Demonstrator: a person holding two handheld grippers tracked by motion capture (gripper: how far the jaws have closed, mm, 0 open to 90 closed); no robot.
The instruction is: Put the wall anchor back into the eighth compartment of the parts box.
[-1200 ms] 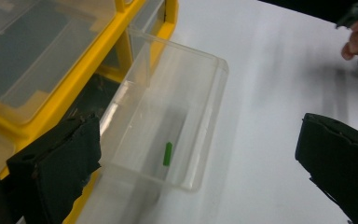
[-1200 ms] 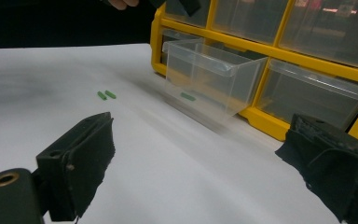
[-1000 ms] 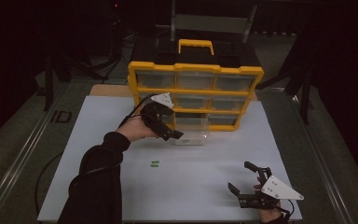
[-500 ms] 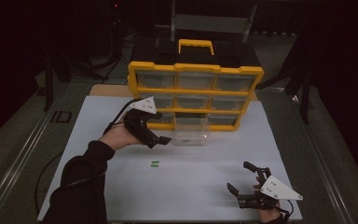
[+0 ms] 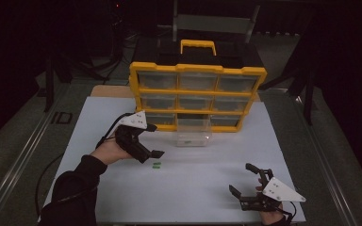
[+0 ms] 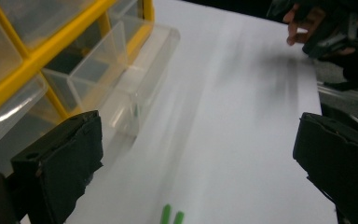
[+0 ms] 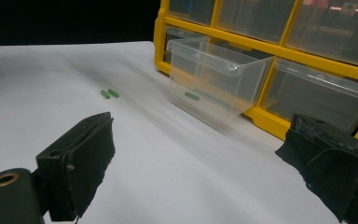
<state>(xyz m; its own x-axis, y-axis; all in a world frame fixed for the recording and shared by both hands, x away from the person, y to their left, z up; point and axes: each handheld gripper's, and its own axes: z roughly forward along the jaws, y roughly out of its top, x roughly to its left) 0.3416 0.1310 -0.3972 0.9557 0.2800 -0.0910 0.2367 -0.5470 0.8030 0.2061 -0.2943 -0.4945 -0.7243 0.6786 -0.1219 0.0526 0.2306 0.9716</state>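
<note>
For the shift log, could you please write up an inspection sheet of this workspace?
Surface: white table, bare apart from the items below.
Job's things: yellow organiser at the far edge; clear drawer pulled out, one green piece inside; two green pieces lying side by side on the table.
Clutter: nothing seen.
Grippers: left tongs open above the two pieces; right tongs open, near the front edge.
Cables: black cable trailing from the left tongs.
Surroundings: dark.

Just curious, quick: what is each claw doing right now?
Left gripper: open, holding nothing.
Right gripper: open, holding nothing.
</note>
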